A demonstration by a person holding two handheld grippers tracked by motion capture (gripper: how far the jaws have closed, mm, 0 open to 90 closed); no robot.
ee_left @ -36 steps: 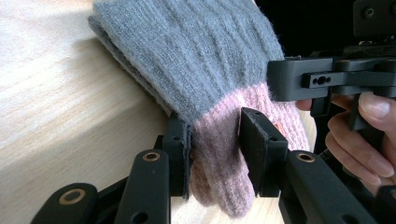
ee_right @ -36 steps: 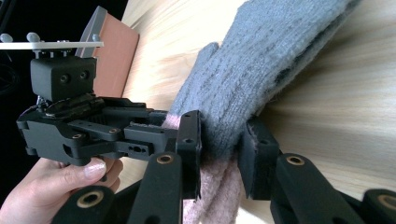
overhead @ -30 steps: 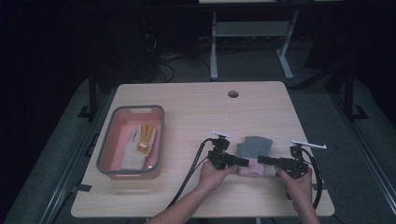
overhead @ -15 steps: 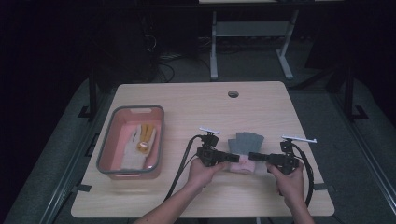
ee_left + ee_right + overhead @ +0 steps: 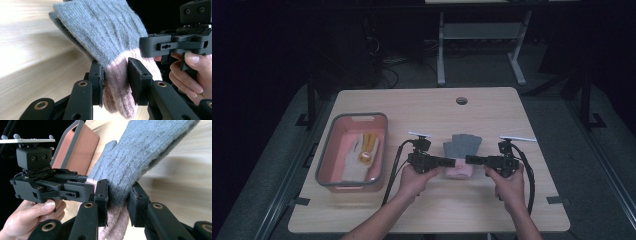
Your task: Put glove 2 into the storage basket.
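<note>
A grey knit glove (image 5: 462, 146) with a pink cuff (image 5: 459, 171) hangs between my two grippers over the middle of the wooden table (image 5: 412, 102). My left gripper (image 5: 451, 162) is shut on the cuff from the left, and my right gripper (image 5: 471, 160) is shut on it from the right. In the left gripper view the pads (image 5: 134, 75) pinch the pink cuff (image 5: 117, 85), with the grey fingers (image 5: 105, 30) rising above them. In the right gripper view the jaws (image 5: 117, 197) clamp the glove (image 5: 140, 152) where grey meets pink, and the left gripper (image 5: 50, 185) sits close by.
A pink bin with a grey rim (image 5: 357, 116) stands at the left of the table and holds a white and yellow glove (image 5: 364, 150). A cable hole (image 5: 461, 100) lies near the far edge. Dark floor and a metal stand lie beyond the table.
Both hands have carried the glove to the left, toward the bin, and lifted it a little. Both grips on the cuff are unchanged.
</note>
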